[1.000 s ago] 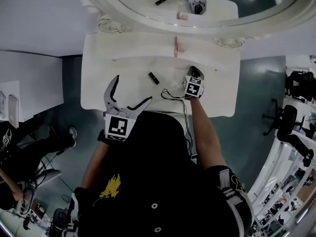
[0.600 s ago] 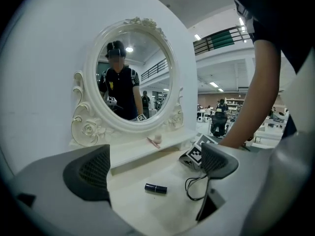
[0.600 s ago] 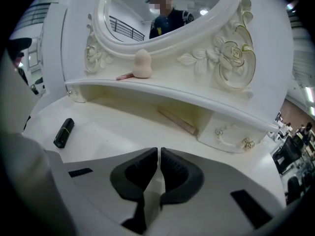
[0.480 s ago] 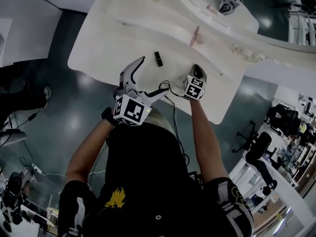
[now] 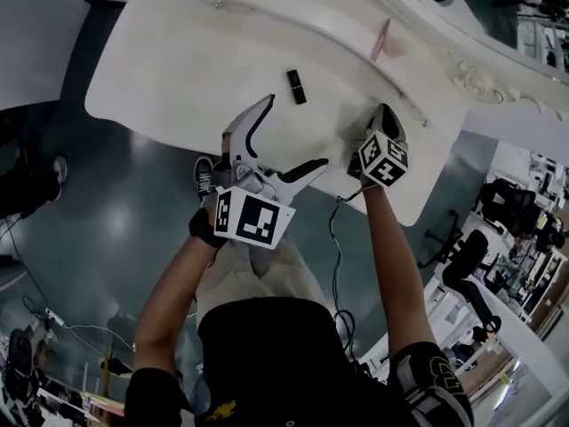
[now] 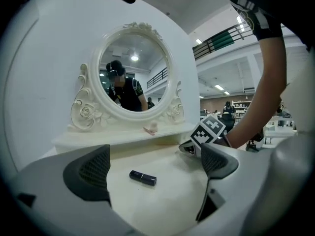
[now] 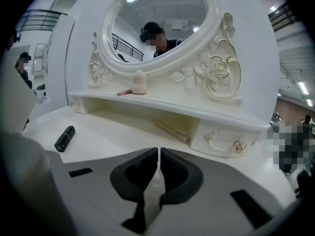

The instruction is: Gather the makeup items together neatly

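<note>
Left tool: jaws spread wide, nothing held, over bench near edge.
Right tool: jaws together, nothing held.
Lipstick: bare bench around.

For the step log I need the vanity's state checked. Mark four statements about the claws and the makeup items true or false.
1. The left claw is open and grips nothing. True.
2. The right claw holds the black lipstick. False: it is shut on nothing, and the lipstick lies on the tabletop.
3. The pink sponge sits on the shelf under the mirror. True.
4. The lipstick stands upright. False: it lies on its side.
</note>
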